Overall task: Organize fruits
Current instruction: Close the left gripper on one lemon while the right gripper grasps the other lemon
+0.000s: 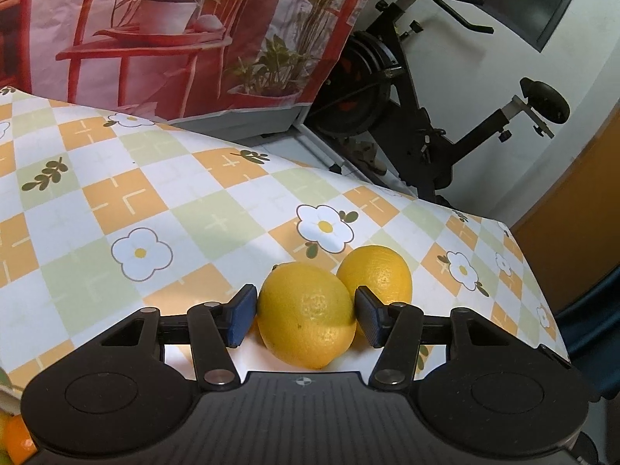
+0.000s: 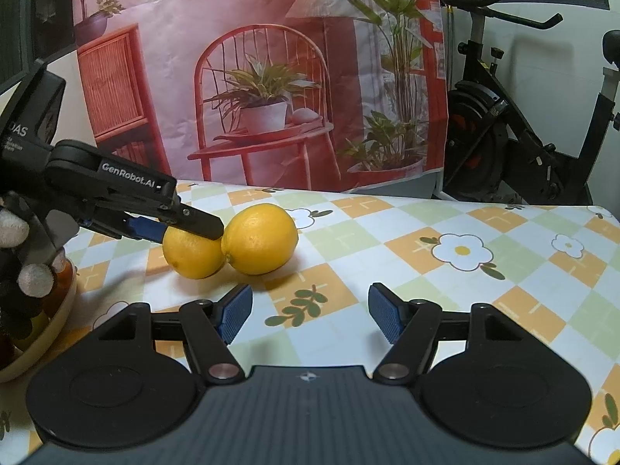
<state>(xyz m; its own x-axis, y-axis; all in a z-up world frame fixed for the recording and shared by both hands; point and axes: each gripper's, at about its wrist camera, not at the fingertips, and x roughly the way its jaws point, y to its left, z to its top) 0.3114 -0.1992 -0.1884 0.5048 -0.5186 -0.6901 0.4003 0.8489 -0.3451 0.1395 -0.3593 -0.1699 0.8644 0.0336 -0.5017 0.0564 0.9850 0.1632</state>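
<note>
Two yellow lemons lie touching on the checked tablecloth. My left gripper (image 1: 306, 316) has its blue pads against both sides of the nearer lemon (image 1: 306, 317), which rests on the cloth; the second lemon (image 1: 378, 275) lies just behind its right pad. In the right wrist view the left gripper (image 2: 182, 230) reaches in from the left over the left lemon (image 2: 192, 254), with the other lemon (image 2: 259, 238) to its right. My right gripper (image 2: 310, 316) is open and empty, hovering in front of the lemons.
A cream bowl (image 2: 46, 333) holding fruit sits at the table's left edge; an orange fruit (image 1: 17, 440) shows at the left wrist view's bottom corner. A printed backdrop (image 2: 252, 77) hangs behind the table. An exercise bike (image 2: 503, 124) stands beyond the right end.
</note>
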